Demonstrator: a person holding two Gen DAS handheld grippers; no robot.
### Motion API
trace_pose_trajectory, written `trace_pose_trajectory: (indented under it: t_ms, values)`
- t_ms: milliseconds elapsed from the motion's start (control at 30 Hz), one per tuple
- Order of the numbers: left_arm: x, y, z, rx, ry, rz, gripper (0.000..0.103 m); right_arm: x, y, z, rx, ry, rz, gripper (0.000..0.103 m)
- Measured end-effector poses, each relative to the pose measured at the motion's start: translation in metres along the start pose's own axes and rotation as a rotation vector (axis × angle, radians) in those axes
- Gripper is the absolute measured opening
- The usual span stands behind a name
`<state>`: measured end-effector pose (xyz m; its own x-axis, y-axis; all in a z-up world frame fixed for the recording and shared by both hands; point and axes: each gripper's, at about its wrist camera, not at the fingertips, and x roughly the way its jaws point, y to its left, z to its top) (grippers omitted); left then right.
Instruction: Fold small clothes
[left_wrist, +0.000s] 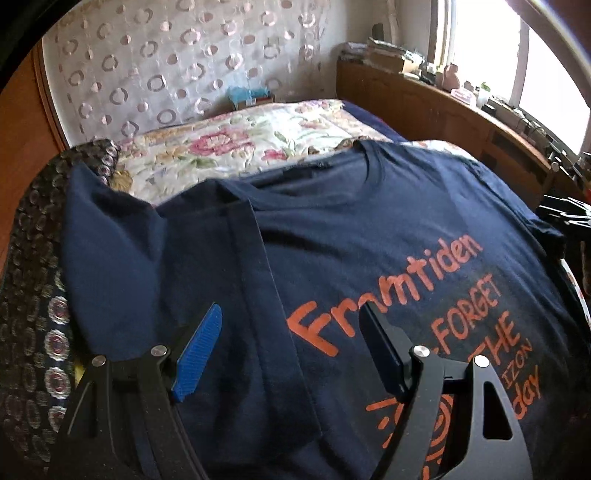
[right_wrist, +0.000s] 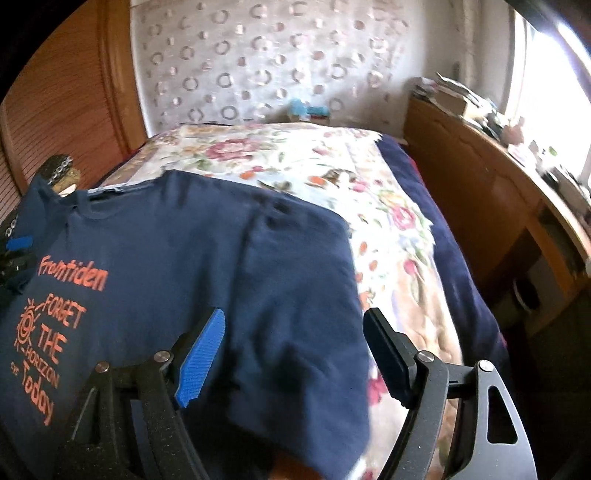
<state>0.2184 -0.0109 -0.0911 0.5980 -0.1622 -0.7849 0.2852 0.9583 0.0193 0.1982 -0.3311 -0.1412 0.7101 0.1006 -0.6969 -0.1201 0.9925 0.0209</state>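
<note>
A navy T-shirt (left_wrist: 369, 229) with orange lettering lies print-up on the bed, collar toward the far end. Its left side is folded inward, and that flap's hemmed edge (left_wrist: 266, 295) runs down the shirt. My left gripper (left_wrist: 290, 314) hovers open above that flap, with nothing between its pads. In the right wrist view the same T-shirt (right_wrist: 221, 258) spreads to the left. My right gripper (right_wrist: 293, 317) stands open over the shirt's right edge and holds nothing. The left gripper's blue pad (right_wrist: 18, 242) shows at the far left there. A black part of the right gripper (left_wrist: 561, 214) shows at the left wrist view's right edge.
A floral bedspread (right_wrist: 391, 221) covers the bed over a dark blue sheet (right_wrist: 454, 236). Dark patterned cloth (left_wrist: 37, 295) lies along the shirt's left side. A wooden shelf unit (right_wrist: 480, 192) with clutter runs along the right under a bright window. A circle-patterned curtain (left_wrist: 166, 74) hangs behind.
</note>
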Motion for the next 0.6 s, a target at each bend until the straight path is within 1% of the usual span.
trace_pose_trajectory:
  t_ms: [133, 200, 300, 467, 567, 600]
  values:
    - [0.008, -0.004, -0.003, 0.009, 0.033, 0.001, 0.078, -0.005, -0.008, -0.009, 0.034, 0.011, -0.001, 0.078]
    - [0.011, -0.004, -0.004, 0.010, 0.041, 0.000, 0.078, -0.005, -0.008, -0.010, 0.047, 0.022, 0.009, 0.073]
    - [0.012, -0.003, -0.003, 0.005, 0.036, -0.003, 0.078, -0.003, -0.010, -0.011, 0.065, 0.045, 0.015, 0.068]
    - [0.012, -0.003, -0.007, 0.003, 0.010, -0.002, 0.081, -0.009, -0.022, -0.018, 0.092, 0.060, 0.019, 0.065]
    - [0.012, -0.002, -0.007, 0.001, 0.011, -0.001, 0.082, -0.010, -0.027, -0.022, 0.111, 0.072, 0.026, 0.064]
    - [0.012, -0.003, -0.007, 0.000, 0.012, -0.002, 0.083, -0.010, -0.028, -0.024, 0.118, 0.078, 0.029, 0.058]
